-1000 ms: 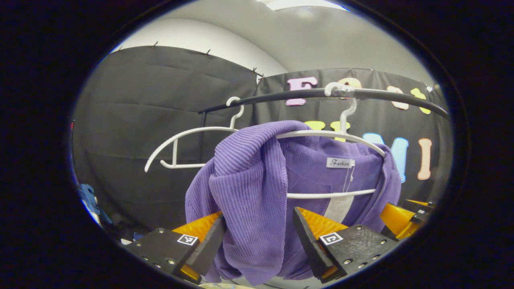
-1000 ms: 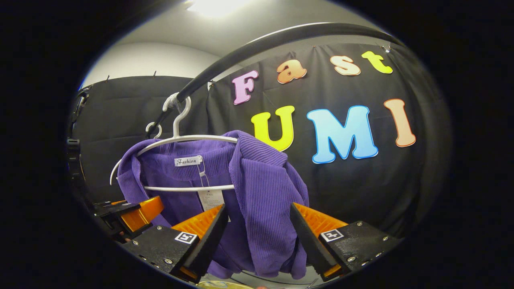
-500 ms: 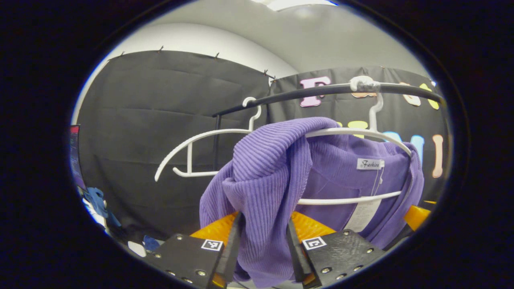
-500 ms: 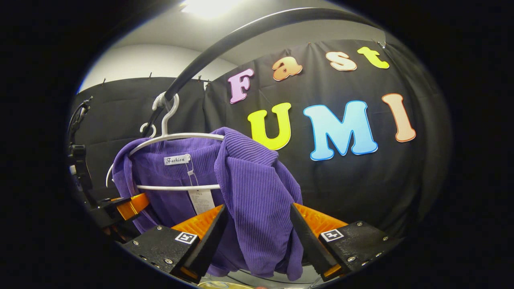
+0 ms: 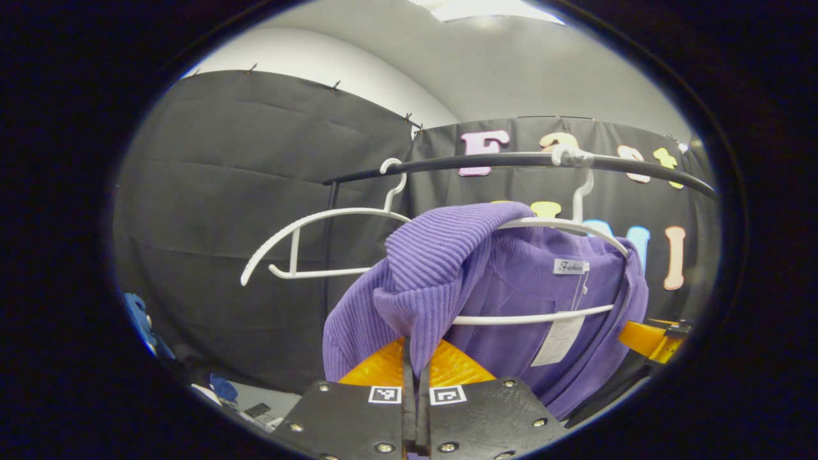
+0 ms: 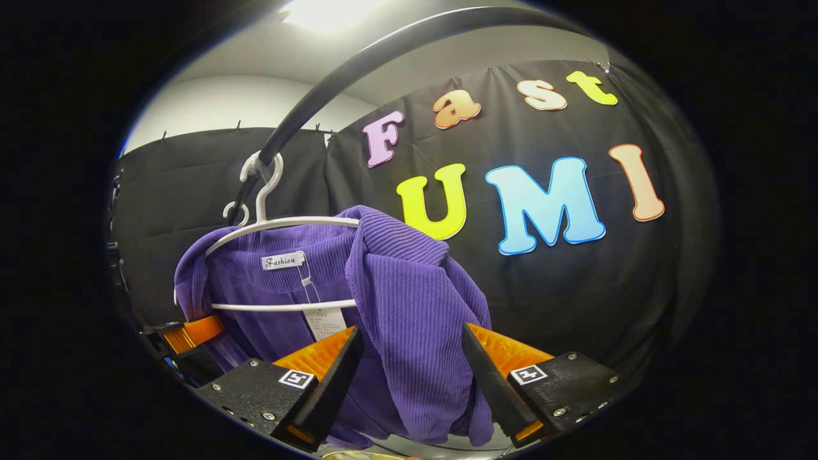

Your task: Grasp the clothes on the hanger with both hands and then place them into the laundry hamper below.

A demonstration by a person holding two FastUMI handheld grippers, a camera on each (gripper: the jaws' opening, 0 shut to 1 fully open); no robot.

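While your left claw (image 5: 414, 383) is clenched on a fold of the ribbed purple sweater (image 5: 447, 281) at lower centre, your right claw (image 6: 412, 377) stands released, its fingers either side of the sweater's other shoulder, just above. The soft knit drapes over a thin white hanger (image 6: 287, 223) on the black rail (image 6: 383, 57).

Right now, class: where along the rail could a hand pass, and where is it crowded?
Free: beneath the bare white plastic hanger. Crowded: the other white hanger, draped with the purple ribbed knit garment, both grippers, left and right, at its shoulders.
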